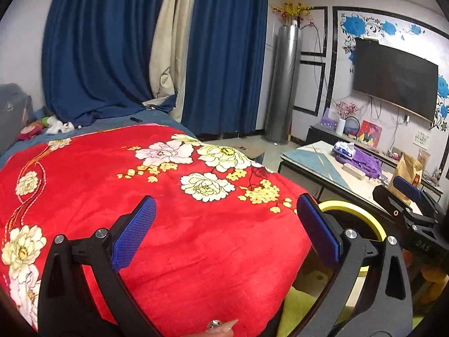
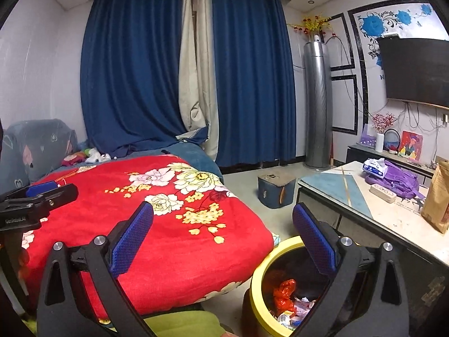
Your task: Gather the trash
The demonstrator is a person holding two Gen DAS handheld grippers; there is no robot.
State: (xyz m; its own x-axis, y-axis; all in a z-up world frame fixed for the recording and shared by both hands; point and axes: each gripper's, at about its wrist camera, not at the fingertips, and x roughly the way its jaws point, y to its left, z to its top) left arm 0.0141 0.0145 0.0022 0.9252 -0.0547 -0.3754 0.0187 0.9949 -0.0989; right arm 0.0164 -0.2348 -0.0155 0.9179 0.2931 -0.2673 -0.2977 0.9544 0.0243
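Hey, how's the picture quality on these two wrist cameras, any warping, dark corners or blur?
Left wrist view: strong fisheye bending, the television edge bows, corners go black, and the red floral blanket stays fairly sharp. Right wrist view: same dark vignette and curved ceiling lines; the yellow-rimmed bin sits in dim shadow, its contents soft and hard to read.

Blanket (image 1: 168, 224): plush red cloth, soft matt nap.
Curtains (image 2: 134, 70): heavy blue cloth, matt folds.
Left claw (image 1: 227, 230): matt black plastic, blue rough-textured pads (image 1: 134, 233), shiny metal bolts.
Bin (image 2: 259, 286): yellow plastic rim, smooth.
Worktop (image 2: 336, 191): glossy, smooth.
Bag (image 2: 437, 196): brown paper, creased.
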